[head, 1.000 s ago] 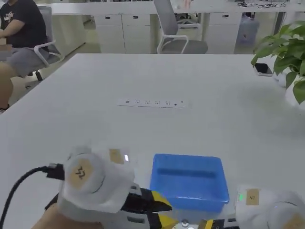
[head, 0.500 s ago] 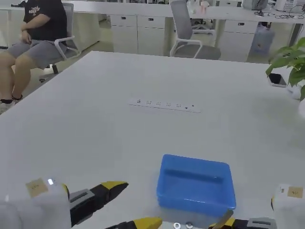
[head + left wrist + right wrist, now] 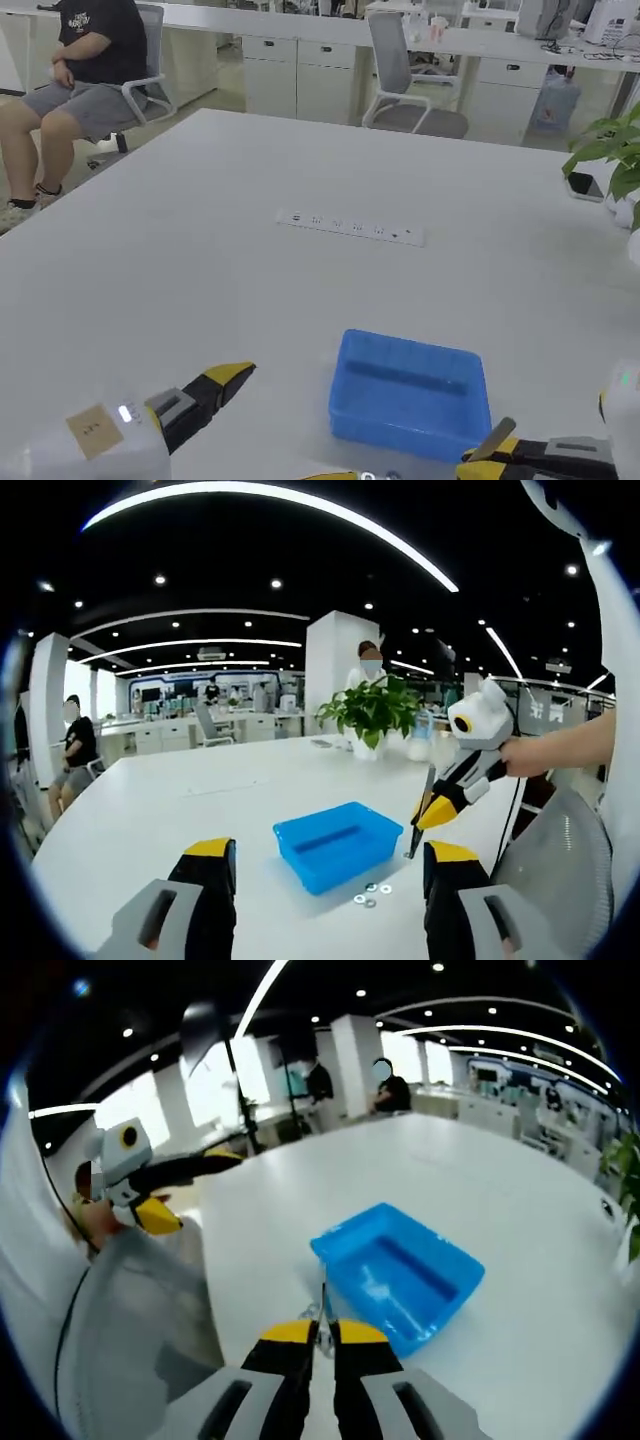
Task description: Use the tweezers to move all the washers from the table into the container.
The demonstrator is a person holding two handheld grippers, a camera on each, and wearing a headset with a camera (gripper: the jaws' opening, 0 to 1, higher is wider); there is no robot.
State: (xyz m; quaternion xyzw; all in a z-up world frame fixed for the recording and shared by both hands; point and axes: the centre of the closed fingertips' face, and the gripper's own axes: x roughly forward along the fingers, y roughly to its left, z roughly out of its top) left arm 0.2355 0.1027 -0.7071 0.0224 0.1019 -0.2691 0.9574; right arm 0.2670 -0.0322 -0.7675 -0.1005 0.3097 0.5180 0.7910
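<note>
The washers (image 3: 368, 893) lie on the table (image 3: 200, 260) just before the container (image 3: 410, 388), power strip (image 3: 350, 228) behind.

Power strip (image 3: 350, 228) mid-table (image 3: 200, 260); plant (image 3: 612, 150), phone (image 3: 583, 186) at right edge; seated person (image 3: 85, 50) far left; office chair (image 3: 405, 80) behind.

The table (image 3: 200, 250) is showing a smooth, matt white surface. The container (image 3: 400, 425) is looking like blue moulded plastic, giving off a faint sheen. The washers (image 3: 368, 892) are glinting as bright metal; the tweezers (image 3: 492, 440) are probably reading as thin dull metal, being small here.
</note>
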